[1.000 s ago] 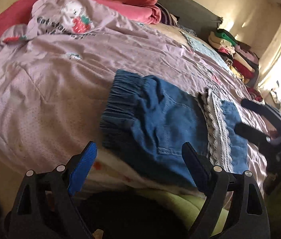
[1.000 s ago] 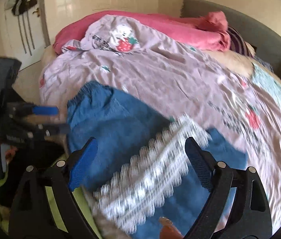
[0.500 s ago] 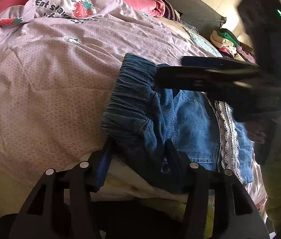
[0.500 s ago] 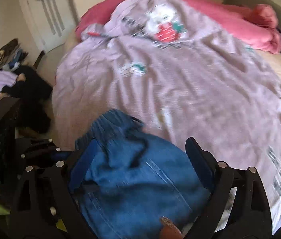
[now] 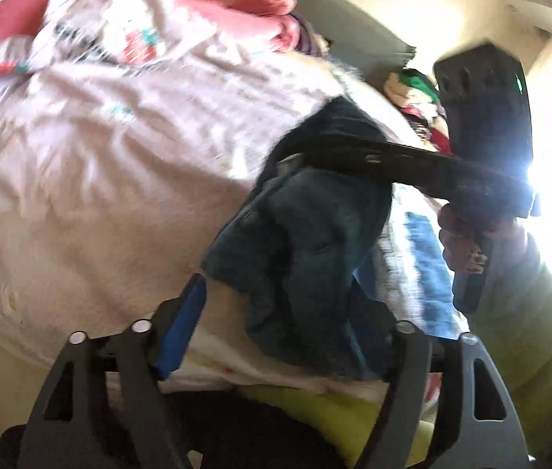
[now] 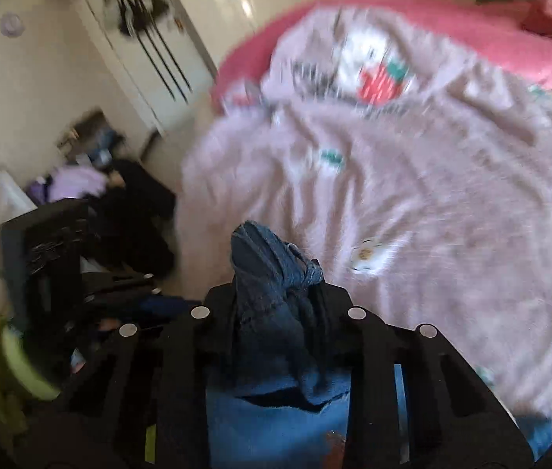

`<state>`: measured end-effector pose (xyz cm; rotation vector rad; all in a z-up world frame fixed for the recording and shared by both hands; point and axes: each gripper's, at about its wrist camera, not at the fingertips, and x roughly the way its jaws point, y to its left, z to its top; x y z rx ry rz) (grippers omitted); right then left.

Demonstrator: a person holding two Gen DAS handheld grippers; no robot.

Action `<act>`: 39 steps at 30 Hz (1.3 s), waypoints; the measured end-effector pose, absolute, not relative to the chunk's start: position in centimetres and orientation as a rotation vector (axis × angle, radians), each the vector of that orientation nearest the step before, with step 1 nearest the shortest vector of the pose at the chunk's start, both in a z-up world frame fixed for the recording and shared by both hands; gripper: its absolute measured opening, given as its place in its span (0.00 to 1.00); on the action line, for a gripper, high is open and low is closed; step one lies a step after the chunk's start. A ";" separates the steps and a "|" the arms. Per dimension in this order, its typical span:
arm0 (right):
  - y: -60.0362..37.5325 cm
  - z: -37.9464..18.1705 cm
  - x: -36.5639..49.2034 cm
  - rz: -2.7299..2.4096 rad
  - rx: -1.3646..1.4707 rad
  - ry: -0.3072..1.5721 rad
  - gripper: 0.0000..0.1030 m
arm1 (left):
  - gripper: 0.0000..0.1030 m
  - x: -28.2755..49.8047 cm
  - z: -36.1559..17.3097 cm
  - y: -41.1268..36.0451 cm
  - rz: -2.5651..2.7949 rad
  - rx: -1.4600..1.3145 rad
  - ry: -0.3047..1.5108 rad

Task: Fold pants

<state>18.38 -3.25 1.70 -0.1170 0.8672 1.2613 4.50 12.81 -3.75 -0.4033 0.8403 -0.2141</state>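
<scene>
**Denim pinched at the waist, fold barely begun**

Denim pants (image 5: 315,242) lie bunched at the near edge of the bed (image 5: 100,179), on the pink quilt, not yet flat or squared. As far as the blurred views show, no clean fold is finished; the waist end is gathered up and the legs trail toward the person's green sleeve (image 5: 529,312). Most of the job looks left to do.

On the right gripper (image 6: 276,305) the fingers are closing, clamped on a bunch of waistband. On the left gripper (image 5: 287,312) the fingers are spreading apart, released, with cloth lying between them but unpressed.
</scene>
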 end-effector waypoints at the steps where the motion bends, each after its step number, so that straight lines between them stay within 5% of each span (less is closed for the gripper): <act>1: -5.0 2.5 18.2 1.264 -0.087 0.842 0.23 | 0.77 4.4 -3.1 12.0 -0.238 -0.392 0.830; 6: -12.5 5.1 16.7 1.255 -0.028 0.736 0.23 | 0.86 5.3 -1.9 7.2 -0.352 -0.337 0.820; 10: -18.7 5.1 16.2 1.174 0.020 0.693 0.34 | 0.86 6.7 -2.9 3.1 -0.496 -0.370 0.865; 13: -23.2 4.2 16.5 1.028 0.128 0.705 0.59 | 0.86 6.6 -3.8 0.0 -0.585 -0.361 0.903; 26: -22.2 -1.4 12.6 0.755 0.082 0.926 0.70 | 0.88 4.8 -3.5 -3.5 -0.565 -0.205 0.903; 31: -22.3 -3.3 14.4 0.751 0.149 1.052 0.70 | 0.87 5.7 -4.2 -3.4 -0.530 -0.186 0.906; 33: -21.7 -4.2 14.7 0.801 0.161 1.072 0.46 | 0.84 6.3 -5.0 -4.1 -0.513 -0.168 0.920; 35: -21.0 -3.8 14.6 0.825 0.118 1.042 0.28 | 0.64 6.5 -5.2 -4.3 -0.519 -0.180 0.925; 39: -21.1 -0.3 14.1 0.872 0.100 0.913 0.25 | 0.61 6.4 -3.4 -4.1 -0.566 -0.238 0.852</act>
